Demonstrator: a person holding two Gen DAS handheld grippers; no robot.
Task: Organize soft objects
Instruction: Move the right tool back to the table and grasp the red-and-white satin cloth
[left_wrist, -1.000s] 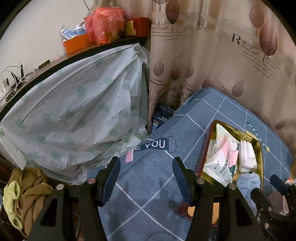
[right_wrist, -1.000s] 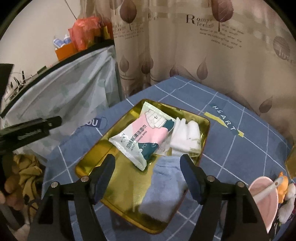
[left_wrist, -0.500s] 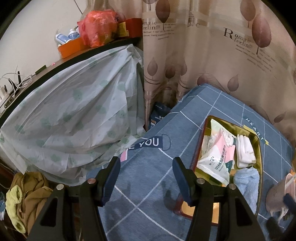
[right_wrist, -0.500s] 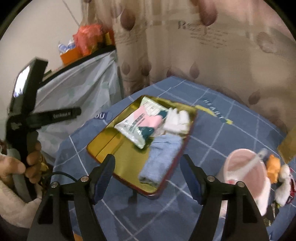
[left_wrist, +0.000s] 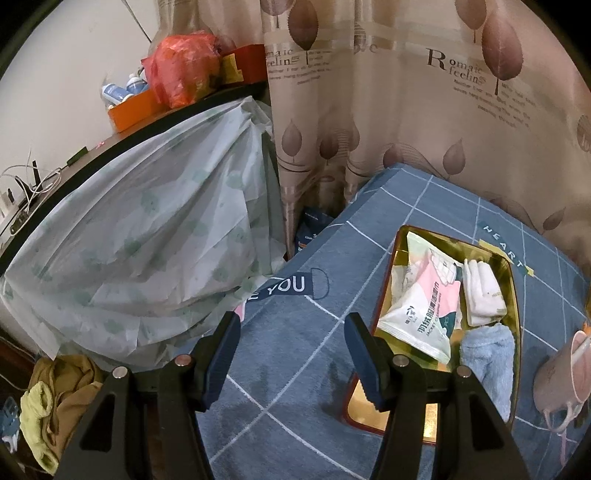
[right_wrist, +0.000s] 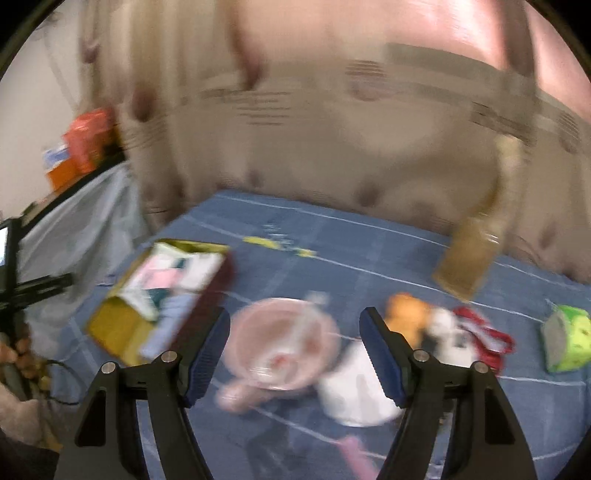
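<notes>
Both claws, left (left_wrist: 291, 354) and right (right_wrist: 295, 350), are held open, empty; the toy (right_wrist: 406, 314), right of centre, should be approached squarely.

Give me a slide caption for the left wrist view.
Open left gripper above the blue checked cloth, beside a gold tray holding wipes pack and towels.

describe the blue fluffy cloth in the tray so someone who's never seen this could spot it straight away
Find the gold tray lying on the blue checked cloth in front of the leaf-print curtain. The light blue fluffy cloth lies at the tray's near end, beside the pink-and-white wipes packet and just below the folded white cloth. It alone is blue and fuzzy.
</notes>
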